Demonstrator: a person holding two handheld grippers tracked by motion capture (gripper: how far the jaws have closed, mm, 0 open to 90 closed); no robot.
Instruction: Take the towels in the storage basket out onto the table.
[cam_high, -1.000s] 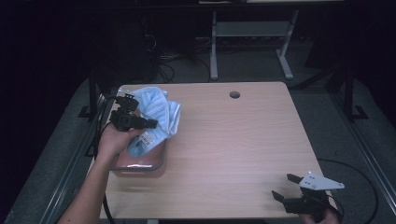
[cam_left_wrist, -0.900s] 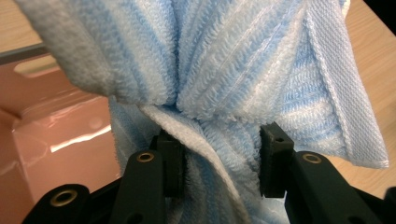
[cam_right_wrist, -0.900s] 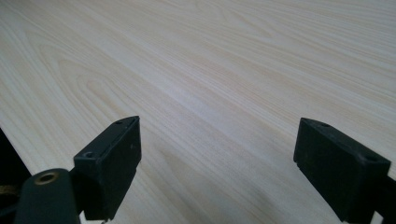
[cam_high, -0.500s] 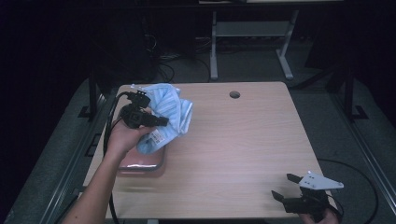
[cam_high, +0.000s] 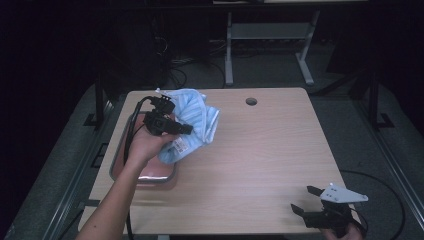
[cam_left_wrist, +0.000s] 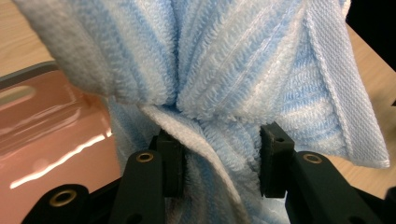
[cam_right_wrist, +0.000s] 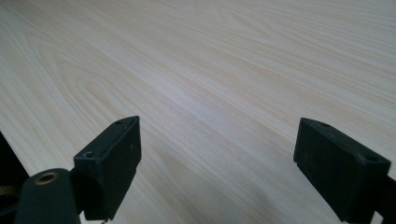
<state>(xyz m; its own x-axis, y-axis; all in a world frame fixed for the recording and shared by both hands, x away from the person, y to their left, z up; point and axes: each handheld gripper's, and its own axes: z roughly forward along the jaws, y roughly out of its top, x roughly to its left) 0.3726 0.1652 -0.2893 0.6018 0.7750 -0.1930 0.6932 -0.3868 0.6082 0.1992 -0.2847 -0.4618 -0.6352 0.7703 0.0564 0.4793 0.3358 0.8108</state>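
Left gripper view has my left gripper (cam_left_wrist: 219, 158) pinched on a bunched fold of the blue striped towel (cam_left_wrist: 224, 74), so the cloth hangs gathered above the pink tray (cam_left_wrist: 51, 121) at the table's (cam_high: 260, 150) left edge. My right gripper (cam_high: 311, 200) waits wide open and empty over the near right corner, well clear, probably ready to help.

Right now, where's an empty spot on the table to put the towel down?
Bare wood spreads between the towel and the right claw, up to the cable hole. The left edge is crowded by the tray.
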